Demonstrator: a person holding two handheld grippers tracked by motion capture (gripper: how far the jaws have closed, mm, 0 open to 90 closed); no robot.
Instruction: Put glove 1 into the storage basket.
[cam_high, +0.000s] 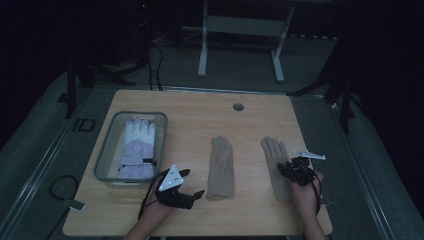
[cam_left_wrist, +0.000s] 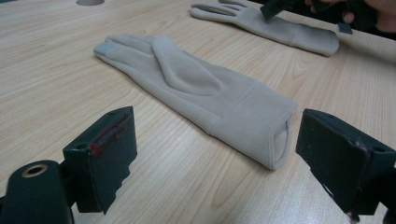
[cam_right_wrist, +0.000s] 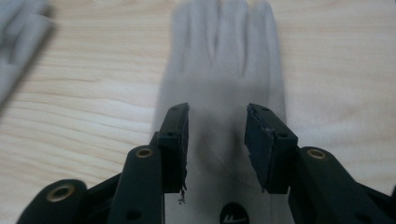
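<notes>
Two beige gloves lie flat on the wooden table (cam_high: 190, 115), fingers pointing away. My left gripper (cam_high: 195, 182) (cam_left_wrist: 215, 123) stands open just left of the middle glove (cam_high: 221, 167) (cam_left_wrist: 201, 88), and its jaws frame the cuff without touching it. My right gripper (cam_high: 287, 167) (cam_right_wrist: 217, 112) hovers over the palm of the right glove (cam_high: 274, 155) (cam_right_wrist: 224, 56). Its jaws are partly apart and nothing is pinched between them. The left gripper view also has the right glove (cam_left_wrist: 275, 25) and the right gripper (cam_left_wrist: 280, 7) at the top.
A clear plastic bin (cam_high: 107, 150) at the table's left holds a thick white and lavender glove (cam_high: 139, 145). A round cable hole (cam_high: 238, 106) sits near the far edge. A blurred edge of the middle glove (cam_right_wrist: 18, 32) is at the right gripper view's upper left.
</notes>
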